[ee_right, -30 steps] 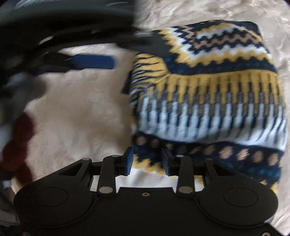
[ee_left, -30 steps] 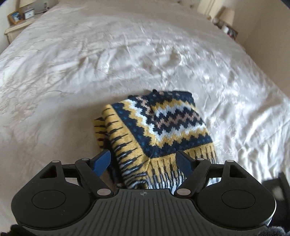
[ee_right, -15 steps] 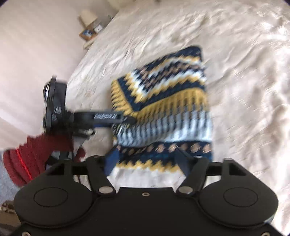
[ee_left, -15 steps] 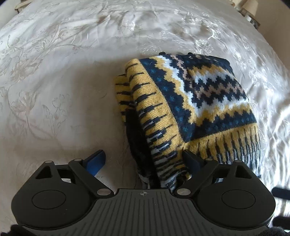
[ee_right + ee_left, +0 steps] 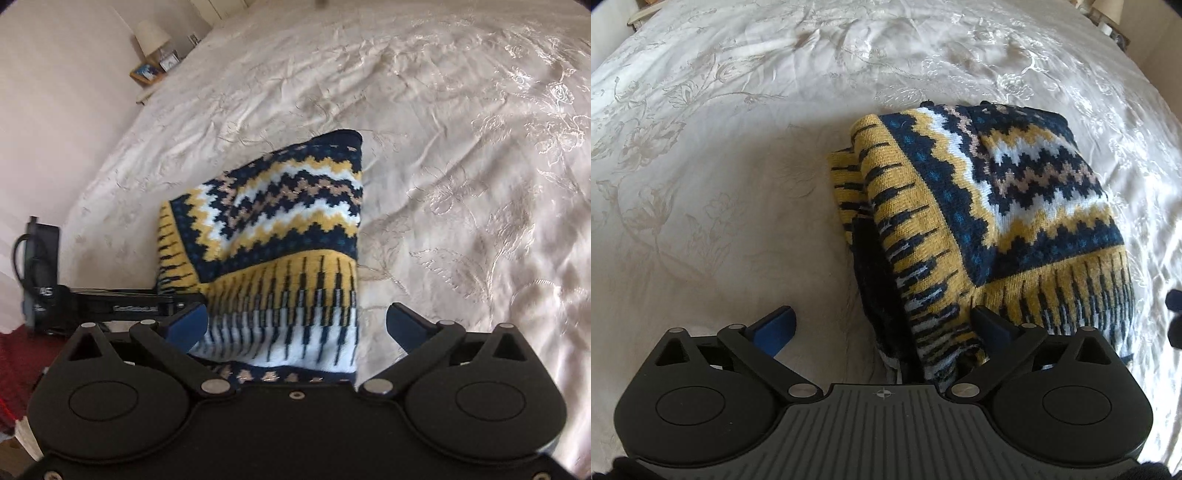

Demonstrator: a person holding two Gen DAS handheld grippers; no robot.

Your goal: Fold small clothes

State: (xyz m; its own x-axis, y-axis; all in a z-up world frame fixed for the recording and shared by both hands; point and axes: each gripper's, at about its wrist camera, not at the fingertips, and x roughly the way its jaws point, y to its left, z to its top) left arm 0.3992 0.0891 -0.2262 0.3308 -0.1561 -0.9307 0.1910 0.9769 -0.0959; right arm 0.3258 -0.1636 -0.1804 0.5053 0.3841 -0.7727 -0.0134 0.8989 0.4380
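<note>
A small knitted sweater (image 5: 993,221) in navy, yellow and white zigzags lies folded into a thick bundle on the cream bedspread (image 5: 720,166). My left gripper (image 5: 882,326) points down over the bundle's near left corner, its jaws opening wide; the corner lies between them and the pads do not press on it. In the right wrist view the same sweater (image 5: 280,240) lies just ahead. My right gripper (image 5: 297,325) hovers over its near edge, jaws opening wide, not pressing on the fabric. The left gripper (image 5: 140,308) shows at the left there.
The embroidered bedspread (image 5: 461,166) stretches far around the sweater. A nightstand with a lamp (image 5: 151,37), a clock and a picture frame stands at the far left by the wall. A person's dark red sleeve (image 5: 18,354) shows at the lower left.
Both grippers' jaws have spread wide. The left gripper sank closer to the sweater's corner. The right gripper pulled back from the sweater, so the bundle and bed now show in full.
</note>
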